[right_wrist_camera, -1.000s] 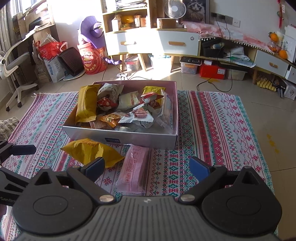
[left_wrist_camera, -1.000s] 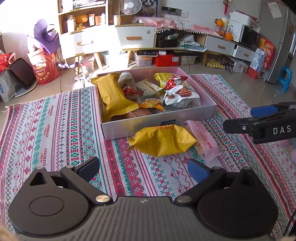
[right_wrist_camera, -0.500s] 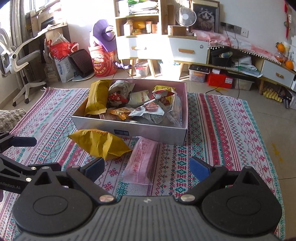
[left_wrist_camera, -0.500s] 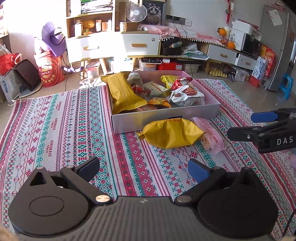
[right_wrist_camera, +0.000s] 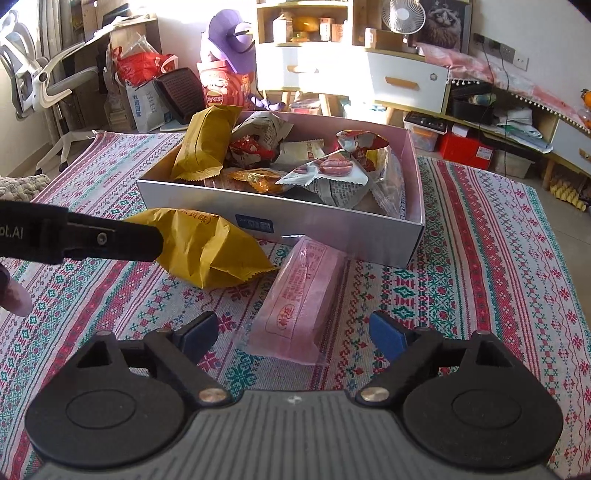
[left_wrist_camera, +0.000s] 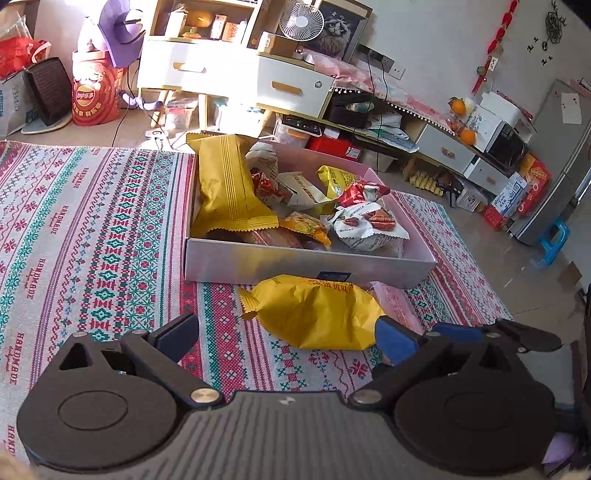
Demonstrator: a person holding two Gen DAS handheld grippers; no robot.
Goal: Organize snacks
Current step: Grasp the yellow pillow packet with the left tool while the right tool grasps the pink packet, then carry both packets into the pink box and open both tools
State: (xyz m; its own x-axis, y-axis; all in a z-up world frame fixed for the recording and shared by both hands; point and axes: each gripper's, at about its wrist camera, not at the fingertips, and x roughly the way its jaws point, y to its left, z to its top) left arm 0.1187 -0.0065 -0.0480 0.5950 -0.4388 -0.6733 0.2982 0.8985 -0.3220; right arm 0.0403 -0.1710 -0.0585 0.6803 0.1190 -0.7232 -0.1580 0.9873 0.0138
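- A woven cloth [left_wrist_camera: 92, 229] in red, green and white bands covers the tabletop; the word "HANDMADE" is stitched along its stripes.
- On the cloth stands an open, shallow box [right_wrist_camera: 332, 225], silver outside and pink inside, with a small blue label on its near wall whose print is too small to read.
- The box holds a heap of snacks: a tall yellow ribbed packet [left_wrist_camera: 229, 184] leaning at the left, red and white wrappers, and a white pack picturing nuts [left_wrist_camera: 369, 225].
- Two snacks lie on the cloth just in front of the box: a crumpled yellow bag [left_wrist_camera: 314, 314] with red Chinese characters, and touching it a pink clear-wrapped pack [right_wrist_camera: 303, 299] with red print and an oval red logo.
- The left tongs [left_wrist_camera: 291, 332] are wide open, around the near end of the yellow bag without pressing it.
- The right tongs [right_wrist_camera: 291, 332] are closing, with the near end of the pink pack between their blue pads, not yet squeezed.
- Behind, a sunlit room: a red Lay's tub [left_wrist_camera: 94, 98], a white drawer unit with a small fan [left_wrist_camera: 301, 24] and a framed cat picture, a microwave, oranges, a fridge, a blue stool.
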